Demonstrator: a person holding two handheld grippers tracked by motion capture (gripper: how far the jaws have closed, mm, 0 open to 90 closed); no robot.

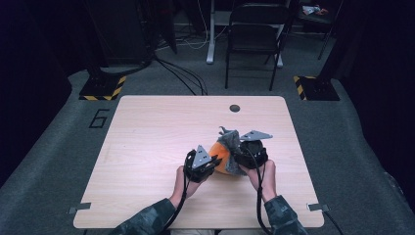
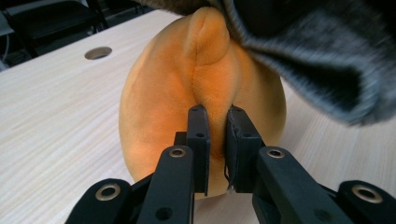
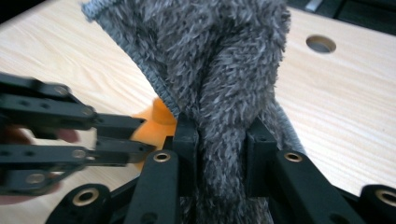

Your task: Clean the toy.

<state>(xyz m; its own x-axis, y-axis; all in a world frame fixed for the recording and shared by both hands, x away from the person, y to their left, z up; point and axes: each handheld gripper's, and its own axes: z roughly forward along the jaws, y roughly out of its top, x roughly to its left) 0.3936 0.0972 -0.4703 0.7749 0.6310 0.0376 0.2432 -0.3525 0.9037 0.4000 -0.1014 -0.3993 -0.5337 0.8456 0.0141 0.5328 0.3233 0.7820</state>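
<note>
Floor marking "6" beside table

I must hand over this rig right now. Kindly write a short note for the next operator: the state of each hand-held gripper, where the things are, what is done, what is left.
Left hand-held gripper: shut, pinching a fold of the orange plush.
Right hand-held gripper: shut on the grey fuzzy cloth.
Things: the plush rests on the table, near the person's edge; the cloth lies over its right side.
Done: both grips are set.
Left: the cloth and plush are not yet apart; probably keep the plush pinned while drawing the cloth away.
</note>
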